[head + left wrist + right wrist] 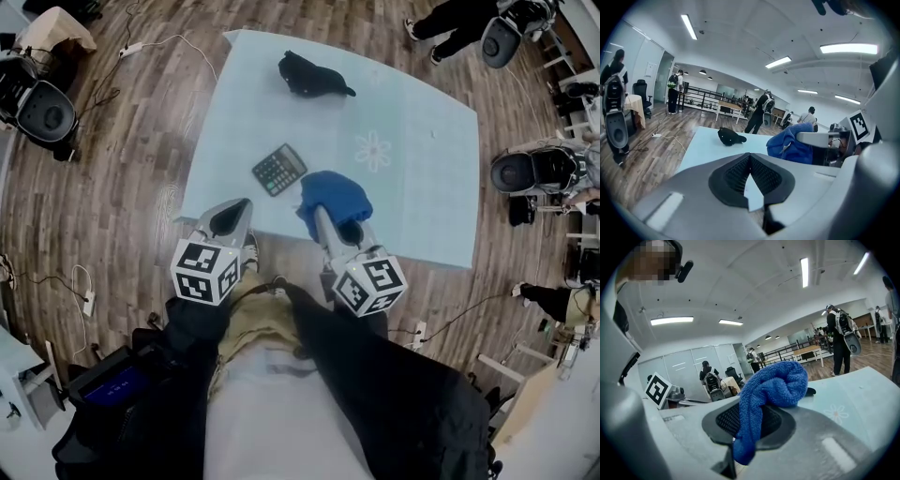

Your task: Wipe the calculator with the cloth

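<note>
A black calculator (278, 170) lies flat on the pale blue table (422, 131), near its front-left part. My right gripper (334, 220) is shut on a blue cloth (333, 197), which bunches over its tip just right of the calculator and apart from it. In the right gripper view the cloth (776, 387) hangs down between the jaws of that gripper (749, 425). My left gripper (231, 219) hovers at the table's front edge, below-left of the calculator, its jaws closed with nothing in them (751, 180). Neither gripper view shows the calculator.
A black cap (309, 77) lies at the table's far side, and a flower print (373, 150) marks the cloth cover right of centre. Cables and a power strip (89, 302) lie on the wooden floor. People (455, 23) and chairs stand around the table.
</note>
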`<state>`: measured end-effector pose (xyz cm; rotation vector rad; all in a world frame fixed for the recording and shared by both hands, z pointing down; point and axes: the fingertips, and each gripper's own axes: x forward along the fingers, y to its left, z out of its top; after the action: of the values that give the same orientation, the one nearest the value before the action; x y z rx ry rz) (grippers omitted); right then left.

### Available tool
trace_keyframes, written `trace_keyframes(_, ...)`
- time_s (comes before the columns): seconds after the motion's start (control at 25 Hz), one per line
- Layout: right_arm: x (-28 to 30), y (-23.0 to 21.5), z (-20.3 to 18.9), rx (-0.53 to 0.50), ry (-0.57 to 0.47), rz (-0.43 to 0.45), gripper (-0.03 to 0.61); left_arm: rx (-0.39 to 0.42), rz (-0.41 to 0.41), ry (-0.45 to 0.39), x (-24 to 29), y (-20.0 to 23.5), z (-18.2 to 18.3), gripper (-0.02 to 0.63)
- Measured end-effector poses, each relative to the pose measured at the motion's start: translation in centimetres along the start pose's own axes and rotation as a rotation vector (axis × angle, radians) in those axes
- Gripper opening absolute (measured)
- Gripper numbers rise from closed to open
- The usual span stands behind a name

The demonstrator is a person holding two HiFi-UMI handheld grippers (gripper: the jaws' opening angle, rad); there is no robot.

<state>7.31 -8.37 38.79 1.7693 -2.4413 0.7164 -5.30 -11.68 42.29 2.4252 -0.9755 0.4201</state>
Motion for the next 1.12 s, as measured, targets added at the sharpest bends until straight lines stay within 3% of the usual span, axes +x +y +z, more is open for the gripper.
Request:
trace_keyframes(0.28, 3.9, -0.4, -0.6, -0.001, 0.062, -0.040, 0.055, -0.039, -0.028, 0.054, 2.5, 3.7, -0.9, 0.003)
trace_keyframes(0.48, 6.4, 0.8, -3.2, -0.022, 0.157, -0.012, 0.057, -0.103, -0.019, 0.114, 4.1, 5.7, -3.3, 0.003)
trace_keyframes(0.72, 8.4, 0.1, -8.2, -0.006, 0.328, 0.128, 0.057, -0.149, 0.043, 0.185, 6.5, 6.0, -5.8, 0.003)
trace_keyframes(0.92, 12.0, 1.1, -13.4, -0.057, 0.495, 0.322, 0.058, -0.230, 0.142, 0.240, 8.1, 8.3, -9.0, 0.003)
trace_keyframes(1.12, 14.0, -0.2, -15.4, -0.137, 0.553, 0.379, 0.058, -0.270, 0.170, 0.274, 10.7, 7.9, -10.9, 0.003)
